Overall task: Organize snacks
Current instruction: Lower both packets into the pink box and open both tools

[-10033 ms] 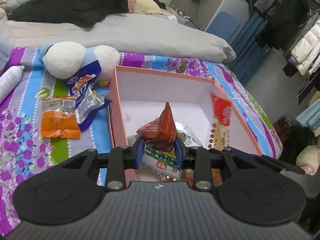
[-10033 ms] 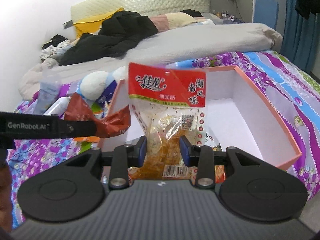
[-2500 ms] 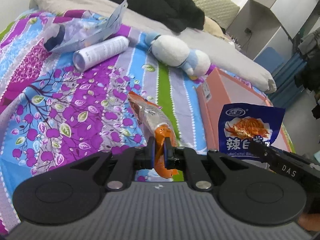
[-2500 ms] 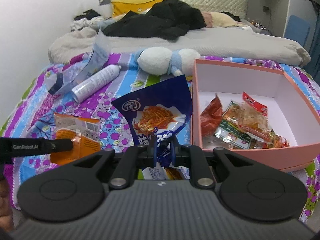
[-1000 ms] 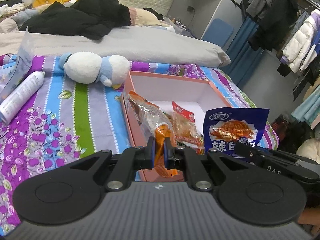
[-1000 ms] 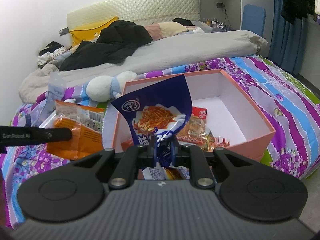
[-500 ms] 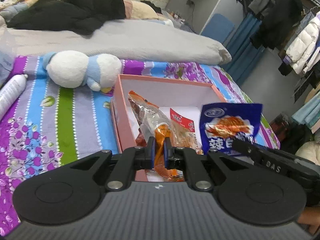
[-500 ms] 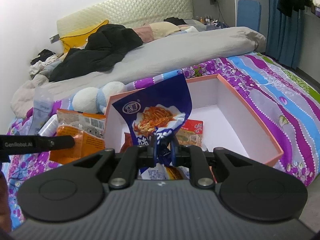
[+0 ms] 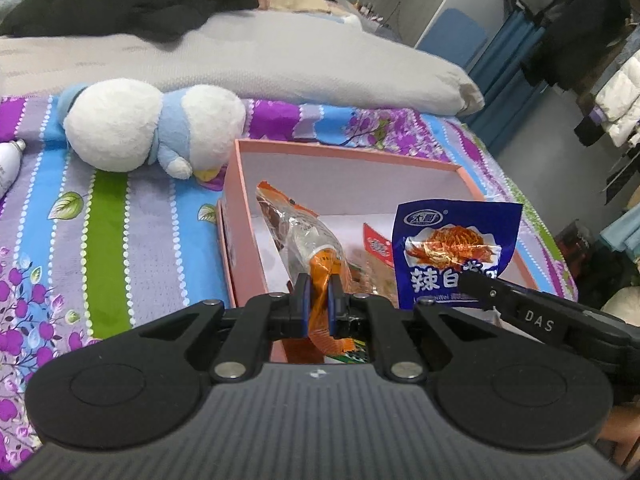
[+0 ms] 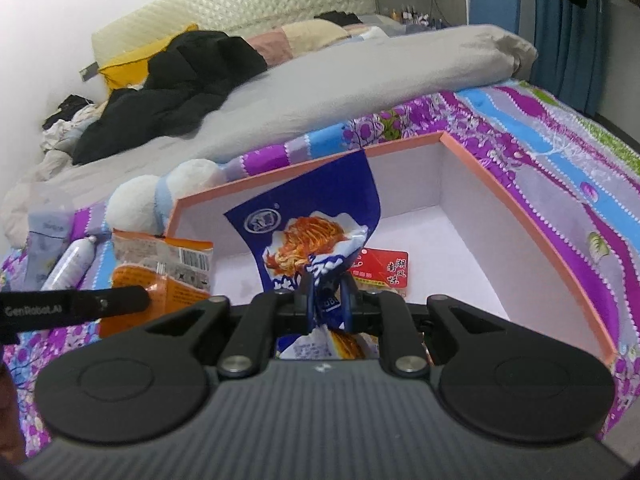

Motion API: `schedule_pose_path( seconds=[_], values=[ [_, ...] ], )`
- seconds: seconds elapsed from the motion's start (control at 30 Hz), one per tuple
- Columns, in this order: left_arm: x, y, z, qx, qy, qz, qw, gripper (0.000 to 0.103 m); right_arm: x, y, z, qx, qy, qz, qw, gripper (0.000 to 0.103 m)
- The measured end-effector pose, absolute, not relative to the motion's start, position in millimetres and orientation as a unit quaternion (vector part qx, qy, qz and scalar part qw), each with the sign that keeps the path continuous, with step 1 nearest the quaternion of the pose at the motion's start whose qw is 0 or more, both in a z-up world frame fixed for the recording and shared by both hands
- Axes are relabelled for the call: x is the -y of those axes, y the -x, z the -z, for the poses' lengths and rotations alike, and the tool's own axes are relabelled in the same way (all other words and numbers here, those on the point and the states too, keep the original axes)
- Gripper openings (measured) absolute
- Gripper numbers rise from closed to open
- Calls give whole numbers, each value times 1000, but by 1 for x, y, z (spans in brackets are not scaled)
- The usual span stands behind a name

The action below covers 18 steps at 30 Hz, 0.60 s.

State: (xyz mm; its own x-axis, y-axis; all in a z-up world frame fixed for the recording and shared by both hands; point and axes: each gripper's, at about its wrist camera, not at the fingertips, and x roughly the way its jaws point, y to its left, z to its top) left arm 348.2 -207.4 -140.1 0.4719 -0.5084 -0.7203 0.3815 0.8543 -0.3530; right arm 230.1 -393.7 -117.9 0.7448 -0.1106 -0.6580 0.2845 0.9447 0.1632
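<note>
While the left claw [image 9: 319,297] pinches a crinkled orange packet [image 9: 308,248], the right claw [image 10: 326,300] clamps a glossy blue pouch [image 10: 316,232].

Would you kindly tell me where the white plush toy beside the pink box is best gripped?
I would pinch the narrow blue band between the two round white lobes of the plush toy, coming from above: the toy lies on its side, and the lobes look too wide.

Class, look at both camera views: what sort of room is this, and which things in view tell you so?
Most likely a bedroom: a bed with a quilted headboard, a grey duvet over a floral sheet, and coats on a rack.
</note>
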Motion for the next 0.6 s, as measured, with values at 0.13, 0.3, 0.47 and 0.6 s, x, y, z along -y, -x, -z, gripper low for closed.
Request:
schedule_pose_path(
  seconds=[0.13,0.3,0.47,0.6],
  values=[
    [217,-359,154,-458,51,253,850,10,398,-251,135,-364,-131,100,917,18],
    [214,-367,163,-463,61,245,850,11,396,-263,146,-382,-130,94,910,18],
    [208,-364,155,-459,64,243,852,12,393,-263,143,-386,-129,92,909,19],
    [202,-354,142,-455,71,241,854,42,393,-255,131,-364,-138,89,917,57]
  ],
)
